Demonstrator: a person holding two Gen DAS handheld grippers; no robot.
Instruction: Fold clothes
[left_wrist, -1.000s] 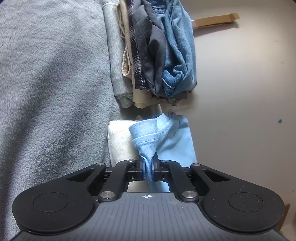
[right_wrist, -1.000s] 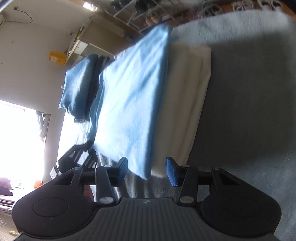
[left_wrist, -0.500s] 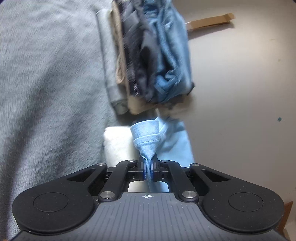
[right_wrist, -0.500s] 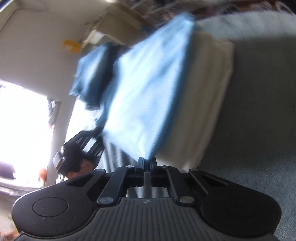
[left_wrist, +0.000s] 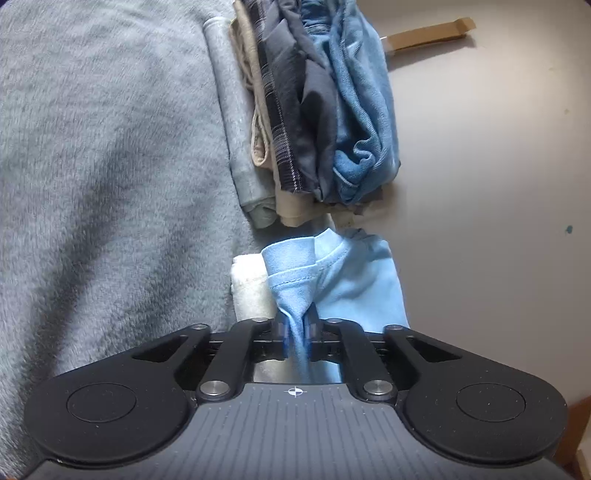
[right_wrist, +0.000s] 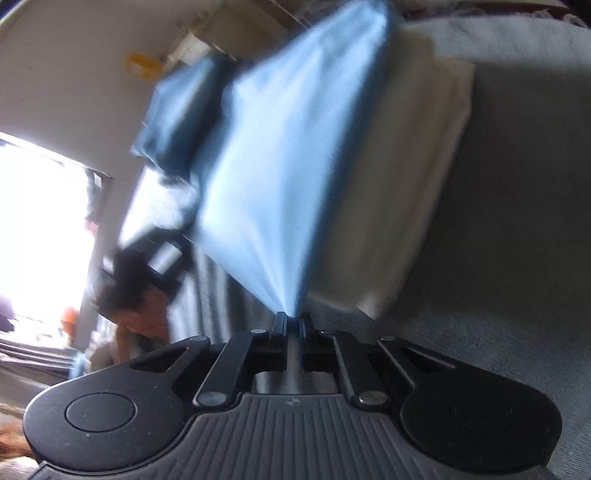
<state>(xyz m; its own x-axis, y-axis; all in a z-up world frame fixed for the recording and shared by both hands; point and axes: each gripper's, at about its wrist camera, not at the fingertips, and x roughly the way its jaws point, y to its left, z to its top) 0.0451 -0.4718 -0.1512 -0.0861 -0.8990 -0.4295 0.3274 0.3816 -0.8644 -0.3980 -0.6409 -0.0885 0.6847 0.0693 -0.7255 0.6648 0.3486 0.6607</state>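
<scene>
Your left gripper (left_wrist: 295, 330) sits at lower centre of the left view with a bunched hem of the blue shirt (left_wrist: 354, 284) between its jaws. The jaws are opening, yet the cloth is still gathered tight between the pads, so for now it reads as pinched. That hold lifts the near edge off the white towel (left_wrist: 249, 291) just to its left, which looks meant to let the edge be carried over or laid flat.

Your right gripper (right_wrist: 291, 326), lower centre of the right view, has the shirt (right_wrist: 280, 166) drawn to a point between nearly closed jaws. These too are opening a little, with fabric between them. The shirt fans up and away from that pinch toward the upper middle of the frame, taut enough to show that both ends are being held to keep it spread over the towel (right_wrist: 413, 192) on the grey blanket (right_wrist: 517, 221).

Above the shirt in the left view, the stack (left_wrist: 306, 110) of folded clothes stands at the blanket's (left_wrist: 110, 184) edge, apart from the shirt. That is probably where finished pieces go.
</scene>
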